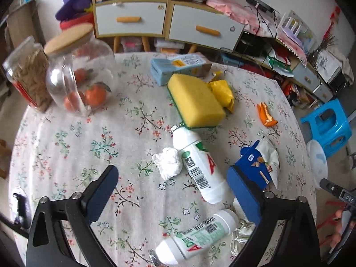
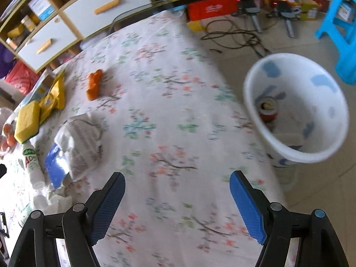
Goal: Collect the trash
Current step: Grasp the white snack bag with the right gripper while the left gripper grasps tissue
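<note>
My left gripper (image 1: 172, 178) is open and empty above the floral table. Between its fingers lie a crumpled white tissue (image 1: 168, 162) and a white bottle (image 1: 200, 164); a second white bottle (image 1: 198, 237) lies nearer. A blue snack wrapper (image 1: 259, 163), orange peel (image 1: 265, 114) and a yellow wrapper (image 1: 222, 92) lie to the right. My right gripper (image 2: 177, 185) is open and empty over the table's right part. A white bin (image 2: 296, 109) stands on the floor beside the table, with a red can (image 2: 268, 110) inside. The peel (image 2: 94, 84) and the snack wrapper (image 2: 77, 142) lie to its left.
A yellow sponge (image 1: 195, 100), a blue carton (image 1: 178, 65), a glass jar of oranges (image 1: 82, 77) and a jar of dry food (image 1: 29, 75) stand on the table. A blue stool (image 1: 329, 124) and cables (image 2: 233, 37) are on the floor. Cabinets (image 1: 166, 20) line the wall.
</note>
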`<state>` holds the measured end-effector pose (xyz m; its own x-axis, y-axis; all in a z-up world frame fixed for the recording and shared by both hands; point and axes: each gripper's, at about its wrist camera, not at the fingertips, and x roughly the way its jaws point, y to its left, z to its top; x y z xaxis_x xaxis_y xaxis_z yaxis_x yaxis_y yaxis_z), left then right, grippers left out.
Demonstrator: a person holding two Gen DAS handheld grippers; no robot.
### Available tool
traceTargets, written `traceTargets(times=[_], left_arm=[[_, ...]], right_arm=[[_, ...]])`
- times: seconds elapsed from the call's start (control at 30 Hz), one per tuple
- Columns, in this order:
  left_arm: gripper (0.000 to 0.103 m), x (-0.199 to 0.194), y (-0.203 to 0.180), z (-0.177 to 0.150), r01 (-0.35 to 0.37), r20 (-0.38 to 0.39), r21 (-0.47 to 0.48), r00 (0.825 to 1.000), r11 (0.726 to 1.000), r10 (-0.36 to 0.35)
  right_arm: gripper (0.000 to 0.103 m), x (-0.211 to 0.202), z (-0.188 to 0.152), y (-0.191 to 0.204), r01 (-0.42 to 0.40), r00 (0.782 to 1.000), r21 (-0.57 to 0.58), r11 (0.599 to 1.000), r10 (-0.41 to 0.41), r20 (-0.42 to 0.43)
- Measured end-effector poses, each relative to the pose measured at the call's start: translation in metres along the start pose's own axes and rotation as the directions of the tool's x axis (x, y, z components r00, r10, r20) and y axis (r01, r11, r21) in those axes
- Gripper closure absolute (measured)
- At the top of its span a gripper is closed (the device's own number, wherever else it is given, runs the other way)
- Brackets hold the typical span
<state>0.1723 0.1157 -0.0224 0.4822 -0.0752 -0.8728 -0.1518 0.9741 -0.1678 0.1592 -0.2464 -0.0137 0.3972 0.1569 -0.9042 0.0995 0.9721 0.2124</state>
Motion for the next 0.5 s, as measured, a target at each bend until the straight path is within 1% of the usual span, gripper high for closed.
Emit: traceTargets(times=[0.03, 0.07, 0.1, 0.13, 0.2, 0.27, 0.3, 0.33, 0.37, 0.5], left_arm=[[0.014, 0.003, 0.004, 0.000, 0.009, -0.009, -0.002, 1.000, 1.000, -0.009], [0.016, 0.007, 0.005, 0.000, 0.018, -0.019, -0.003, 1.000, 1.000, -0.018], [0.022, 0.014, 0.006, 0.000, 0.025, -0.031, -0.004, 0.999, 1.000, -0.025], [0.025, 0.017, 0.006, 0.001, 0.025, -0.039, -0.005, 0.999, 1.000, -0.025], [0.036, 0.029, 0.007, 0.003, 0.025, -0.056, -0.011, 0.998, 1.000, -0.025], [0.041, 0.035, 0.011, 0.004, 0.033, -0.056, -0.033, 0.998, 0.999, -0.035], [0.046, 0.038, 0.012, 0.005, 0.034, -0.055, -0.048, 0.998, 0.998, -0.037], [0.050, 0.041, 0.015, 0.006, 0.032, -0.058, -0.063, 0.998, 0.998, -0.036], [0.052, 0.043, 0.017, 0.007, 0.038, -0.061, -0.072, 0.997, 0.997, -0.042], [0.053, 0.053, 0.021, 0.005, 0.081, -0.081, -0.116, 0.993, 0.990, -0.091]], right_arm=[[0.022, 0.004, 0.001, 0.007, -0.003, 1.000, -0.009, 1.000, 0.003, -0.004], [0.022, 0.007, 0.002, 0.013, -0.005, 1.000, -0.017, 1.000, 0.005, -0.008], [0.022, 0.011, 0.003, 0.020, -0.007, 1.000, -0.025, 1.000, 0.007, -0.012], [0.022, 0.015, 0.004, 0.027, -0.010, 1.000, -0.034, 0.999, 0.009, -0.017], [0.022, 0.022, 0.007, 0.037, -0.014, 1.000, -0.045, 0.999, 0.013, -0.027], [0.022, 0.028, 0.008, 0.046, -0.021, 0.999, -0.056, 0.998, 0.019, -0.041], [0.022, 0.032, 0.009, 0.051, -0.025, 0.999, -0.060, 0.998, 0.022, -0.046], [0.022, 0.035, 0.010, 0.055, -0.030, 0.998, -0.063, 0.998, 0.027, -0.051], [0.022, 0.038, 0.011, 0.060, -0.035, 0.998, -0.067, 0.997, 0.032, -0.056], [0.022, 0.048, 0.013, 0.075, -0.054, 0.996, -0.077, 0.996, 0.049, -0.069]])
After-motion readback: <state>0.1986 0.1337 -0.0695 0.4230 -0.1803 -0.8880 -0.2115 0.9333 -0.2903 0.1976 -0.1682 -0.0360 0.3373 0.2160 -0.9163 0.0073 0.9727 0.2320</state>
